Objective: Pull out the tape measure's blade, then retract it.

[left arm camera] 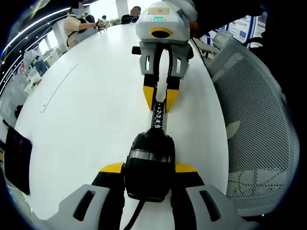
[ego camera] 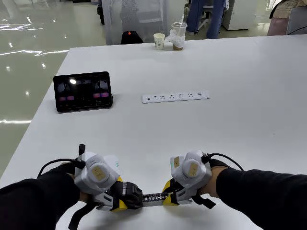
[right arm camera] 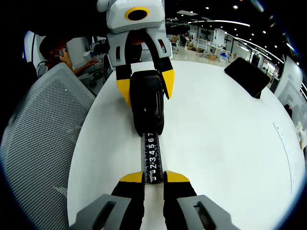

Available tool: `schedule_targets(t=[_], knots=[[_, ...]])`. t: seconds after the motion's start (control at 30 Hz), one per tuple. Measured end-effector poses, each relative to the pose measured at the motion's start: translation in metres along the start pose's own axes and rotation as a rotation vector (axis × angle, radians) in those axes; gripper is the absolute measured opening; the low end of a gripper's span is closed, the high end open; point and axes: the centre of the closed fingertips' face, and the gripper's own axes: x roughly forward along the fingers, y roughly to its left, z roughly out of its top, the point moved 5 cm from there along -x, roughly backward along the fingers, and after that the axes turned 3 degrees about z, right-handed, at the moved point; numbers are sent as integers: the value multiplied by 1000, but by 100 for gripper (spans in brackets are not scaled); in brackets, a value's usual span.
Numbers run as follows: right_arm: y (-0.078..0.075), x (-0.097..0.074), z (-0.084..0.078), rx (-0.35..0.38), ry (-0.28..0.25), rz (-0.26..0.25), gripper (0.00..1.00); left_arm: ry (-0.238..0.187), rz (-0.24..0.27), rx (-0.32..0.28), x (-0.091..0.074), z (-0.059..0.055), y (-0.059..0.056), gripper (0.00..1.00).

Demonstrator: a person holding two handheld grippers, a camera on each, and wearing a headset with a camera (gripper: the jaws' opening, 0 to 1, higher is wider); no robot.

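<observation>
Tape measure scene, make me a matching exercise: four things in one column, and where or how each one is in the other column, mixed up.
Things
1. tape measure case
2. blade
3. power strip
4. tablet

States
A. white, lying flat on the table
B. pinched at its tip by the right gripper
C. dark, screen lit, near the table's left edge
D. clamped in the left gripper

Pairs: 1-D, 2-B, 3-A, 4-C

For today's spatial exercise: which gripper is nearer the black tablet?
Left. The left gripper sits nearly straight before the tablet; the right gripper is farther, past the tape measure.
</observation>
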Motion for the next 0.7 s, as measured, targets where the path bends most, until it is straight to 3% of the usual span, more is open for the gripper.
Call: schedule_targets(t=[0.7], knots=[[-1,-13,-14,12,12,-5,11,5,-2,-2,1,0,0,30]])
